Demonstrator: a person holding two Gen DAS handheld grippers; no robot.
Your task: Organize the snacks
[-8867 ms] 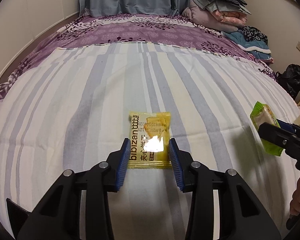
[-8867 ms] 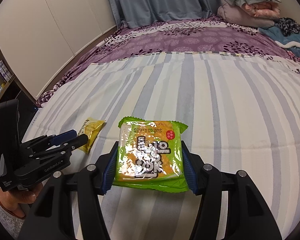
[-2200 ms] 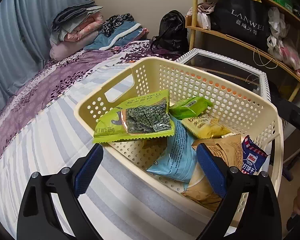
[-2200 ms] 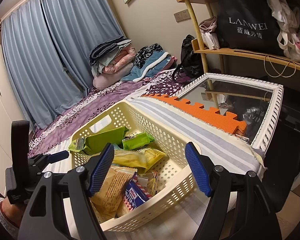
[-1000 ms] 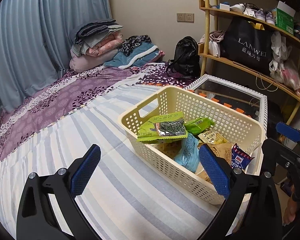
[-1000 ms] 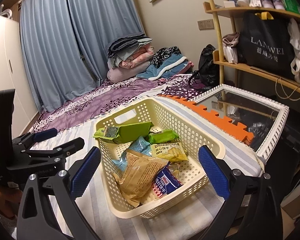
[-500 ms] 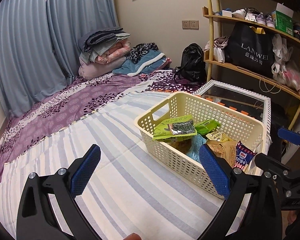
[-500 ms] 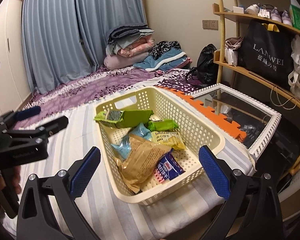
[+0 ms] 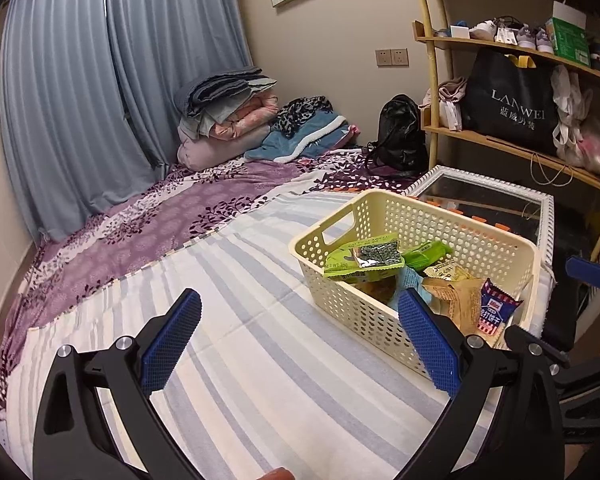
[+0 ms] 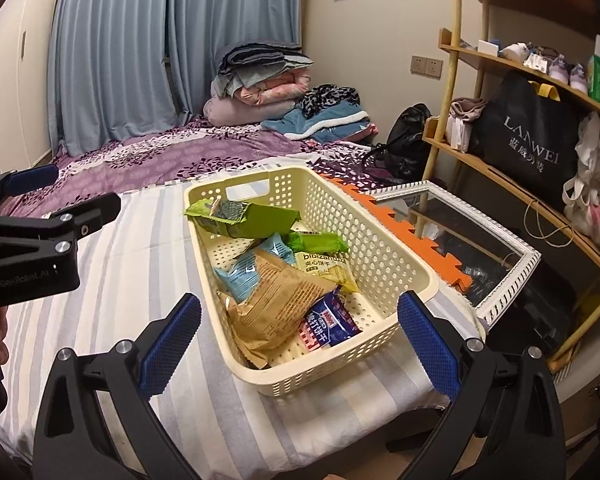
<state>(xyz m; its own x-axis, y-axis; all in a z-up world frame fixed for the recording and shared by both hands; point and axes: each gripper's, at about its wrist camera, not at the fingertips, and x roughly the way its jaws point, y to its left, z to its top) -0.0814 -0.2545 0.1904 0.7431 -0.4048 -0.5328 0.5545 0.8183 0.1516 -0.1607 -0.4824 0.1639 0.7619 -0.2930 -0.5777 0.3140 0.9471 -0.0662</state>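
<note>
At bottom of both wrist views, left tool [image 9: 298, 338] and right tool [image 10: 299, 334] are sitting spread wide, released, gripping nothing. Both are hovering over the striped bed [image 9: 236, 344]. Left tool is also showing at left edge of the right view [image 10: 40, 216]. Past the right tool's fingers, mid-frame, cream basket [image 10: 392, 280] is resting on the bed near its edge, holding all the snacks: red-blue packet [image 10: 328, 326] and brown bag [image 10: 276, 304] nearest, then blue pack [image 10: 248, 270], yellow biscuit pack [image 10: 324, 268], small green bar [image 10: 316, 242], and green seaweed pack [image 10: 244, 218] leaning at the far end. Beyond, at right, framed mirror [image 10: 460, 232], then shelf [image 10: 512, 176]. Upper frame: folded blankets [image 10: 260, 76], curtains [image 10: 140, 40].
</note>
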